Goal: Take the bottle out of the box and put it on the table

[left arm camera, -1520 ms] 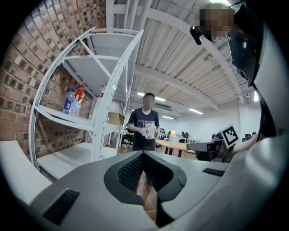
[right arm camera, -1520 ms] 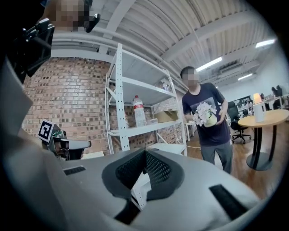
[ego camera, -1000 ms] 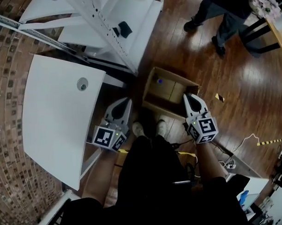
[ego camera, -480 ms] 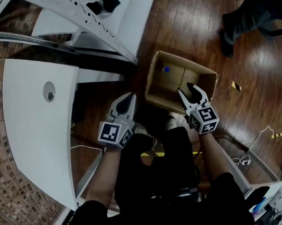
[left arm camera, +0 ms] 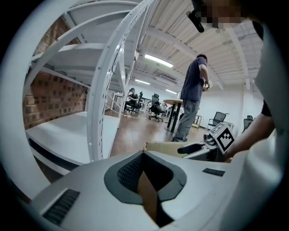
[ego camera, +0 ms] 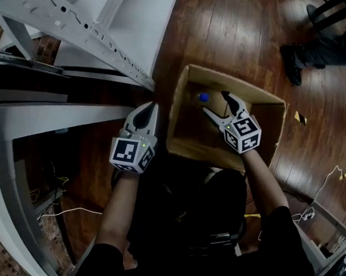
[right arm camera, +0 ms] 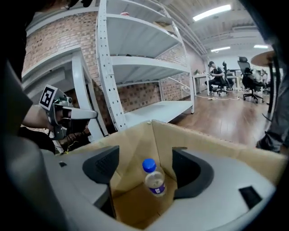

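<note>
An open cardboard box [ego camera: 181,123] stands on the wooden floor. Upright in its far corner is a clear bottle with a blue cap [ego camera: 203,98]. My right gripper [ego camera: 214,102] reaches over the box's open top and points at the bottle [right arm camera: 155,180]. Its jaws are opening and stand wide, and the bottle shows between them but farther off, untouched. My left gripper [ego camera: 149,109] hangs outside the box's left wall with its fingertips together and nothing held. In the left gripper view the box's rim [left arm camera: 160,146] lies just past the shut tips [left arm camera: 143,154].
A white metal rack [ego camera: 101,29] rises behind and to the left of the box. The white table's edge [ego camera: 7,168] runs down the far left. Cables [ego camera: 56,212] lie on the floor below it. A person's feet [ego camera: 298,62] stand beyond the box at upper right.
Both grippers have dropped down towards the box. The right one moved in over its open top and its jaws went from shut to wide apart. The left stayed shut.
</note>
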{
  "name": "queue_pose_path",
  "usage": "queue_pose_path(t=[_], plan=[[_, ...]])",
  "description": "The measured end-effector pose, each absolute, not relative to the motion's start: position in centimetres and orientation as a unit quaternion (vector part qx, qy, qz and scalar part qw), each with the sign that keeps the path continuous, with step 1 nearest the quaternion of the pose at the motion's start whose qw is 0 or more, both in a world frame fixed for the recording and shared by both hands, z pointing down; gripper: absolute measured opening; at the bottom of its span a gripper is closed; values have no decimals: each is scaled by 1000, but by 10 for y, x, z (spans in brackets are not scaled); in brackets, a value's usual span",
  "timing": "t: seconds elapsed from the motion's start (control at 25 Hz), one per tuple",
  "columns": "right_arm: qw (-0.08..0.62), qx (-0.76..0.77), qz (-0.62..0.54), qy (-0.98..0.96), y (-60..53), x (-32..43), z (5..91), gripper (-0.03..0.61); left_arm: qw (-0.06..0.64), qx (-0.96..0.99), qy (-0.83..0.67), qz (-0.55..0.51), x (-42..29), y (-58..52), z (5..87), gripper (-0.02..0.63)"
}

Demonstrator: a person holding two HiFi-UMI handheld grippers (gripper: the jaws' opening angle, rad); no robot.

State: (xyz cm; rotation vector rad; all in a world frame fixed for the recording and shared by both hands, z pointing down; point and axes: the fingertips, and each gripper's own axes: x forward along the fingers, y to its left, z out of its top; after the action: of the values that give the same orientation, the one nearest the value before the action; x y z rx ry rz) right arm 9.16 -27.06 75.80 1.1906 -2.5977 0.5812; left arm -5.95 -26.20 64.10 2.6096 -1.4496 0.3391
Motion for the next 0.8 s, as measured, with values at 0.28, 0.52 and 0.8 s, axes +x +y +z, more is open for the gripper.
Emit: queue_pose_path(t=[0.28,0.52,0.8], plan=[[138,393,159,-895,-291,64,813,380,54,853,-497,152,-79,-286,698,-8],[161,394,170,-889,-295,59,856,380,101,860,-483,130,-77,-290,708,-8],[193,378,182,-887,-305,45,905,380,169,843,-502,92,-89,-287,704,-8]])
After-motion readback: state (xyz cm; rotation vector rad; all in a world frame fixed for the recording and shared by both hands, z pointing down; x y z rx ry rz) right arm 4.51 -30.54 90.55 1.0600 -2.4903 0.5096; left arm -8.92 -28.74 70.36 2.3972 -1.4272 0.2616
